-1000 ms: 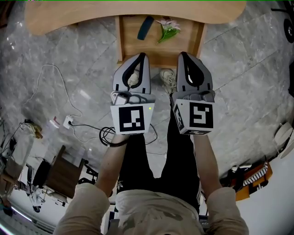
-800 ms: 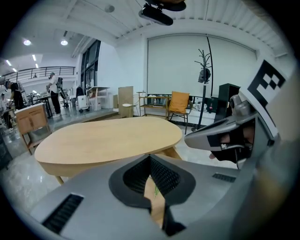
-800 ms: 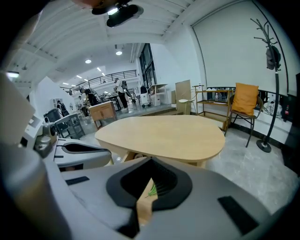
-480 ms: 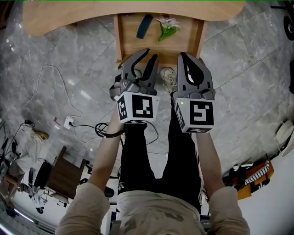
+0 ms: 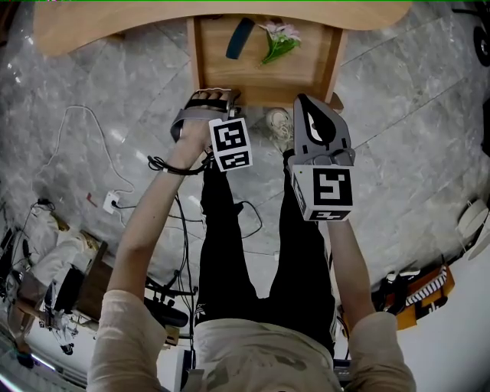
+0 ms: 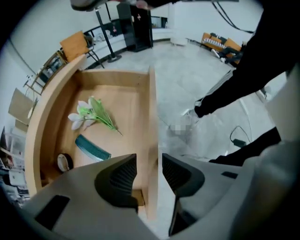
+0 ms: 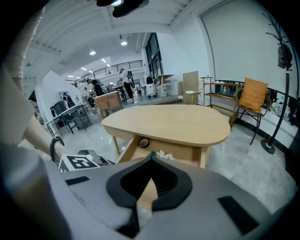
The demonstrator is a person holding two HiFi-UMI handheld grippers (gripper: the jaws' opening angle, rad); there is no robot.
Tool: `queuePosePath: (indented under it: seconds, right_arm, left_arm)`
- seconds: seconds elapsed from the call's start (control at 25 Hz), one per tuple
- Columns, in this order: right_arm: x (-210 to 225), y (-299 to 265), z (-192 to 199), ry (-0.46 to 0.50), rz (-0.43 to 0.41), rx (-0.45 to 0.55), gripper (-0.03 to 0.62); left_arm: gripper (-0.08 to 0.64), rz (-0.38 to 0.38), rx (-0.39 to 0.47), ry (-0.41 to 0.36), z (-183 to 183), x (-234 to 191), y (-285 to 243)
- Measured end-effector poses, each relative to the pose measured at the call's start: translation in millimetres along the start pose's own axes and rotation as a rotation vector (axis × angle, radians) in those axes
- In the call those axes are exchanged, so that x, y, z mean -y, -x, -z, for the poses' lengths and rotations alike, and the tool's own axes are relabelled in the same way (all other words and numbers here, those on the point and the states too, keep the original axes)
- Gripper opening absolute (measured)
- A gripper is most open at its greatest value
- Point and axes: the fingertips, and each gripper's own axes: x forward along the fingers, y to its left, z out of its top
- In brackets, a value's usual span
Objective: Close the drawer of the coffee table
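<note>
The wooden coffee table runs along the top of the head view, its drawer pulled out toward me. Inside lie a dark green comb and a flower sprig. My left gripper points straight down at the left end of the drawer's front panel. Its jaws have just been opening. In the left gripper view the left gripper straddles the front panel, pads not pressing it. My right gripper hovers shut and empty before the drawer's right end, seen meeting at its tips.
A roll of tape sits in the drawer's corner. A pale shoe lies on the marble floor below the drawer. Cables and a power strip trail at the left. An orange chair stands beyond the table.
My left gripper has dropped toward the drawer front, rolled about a quarter turn, and its jaws have spread apart. The right gripper has edged slightly forward and down.
</note>
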Motion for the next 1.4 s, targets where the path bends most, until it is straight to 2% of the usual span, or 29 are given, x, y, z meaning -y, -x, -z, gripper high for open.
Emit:
queuePosePath:
  seconds: [0.08, 0.16, 0.2, 0.4, 0.6, 0.88, 1.12, 1.4]
  right_arm:
    - [-1.9, -0.4, 4.4, 0.001, -0.004, -0.008, 0.005]
    - [-3.7, -0.4, 6.9, 0.000, -0.008, -0.013, 0.005]
    - [-4.2, -0.4, 7.4, 0.000, -0.010, -0.015, 0.005]
    - [-4.0, -1.1, 8.1, -0.003, -0.009, -0.019, 0.005]
    - [0.9, 0.6, 8.2, -0.008, -0.006, -0.024, 0.005]
    - [5.4, 4.1, -1.1, 0.017, -0.011, -0.012, 0.003]
    - [3.0, 2.0, -11.9, 0.013, 0.002, -0.005, 0.003]
    - [8.1, -4.1, -9.7, 0.008, 0.010, -0.008, 0.005]
  left_arm:
    - [0.152, -0.010, -0.052, -0.046, 7.2, 1.3, -9.8]
    - [0.122, -0.011, -0.074, -0.061, 8.7, 4.4, -13.0]
    - [0.084, -0.015, -0.082, -0.060, 8.6, 5.8, -13.2]
    - [0.080, -0.028, -0.100, -0.034, 8.9, 7.0, -12.4]
    - [0.078, -0.006, -0.095, -0.035, 8.3, 5.7, -7.6]
    - [0.072, -0.040, -0.047, 0.005, 0.4, -8.0, 34.5]
    - [0.072, -0.089, -0.022, 0.005, -2.2, -23.2, 58.5]
    - [0.074, -0.173, -0.014, 0.041, -2.1, -63.0, 54.9]
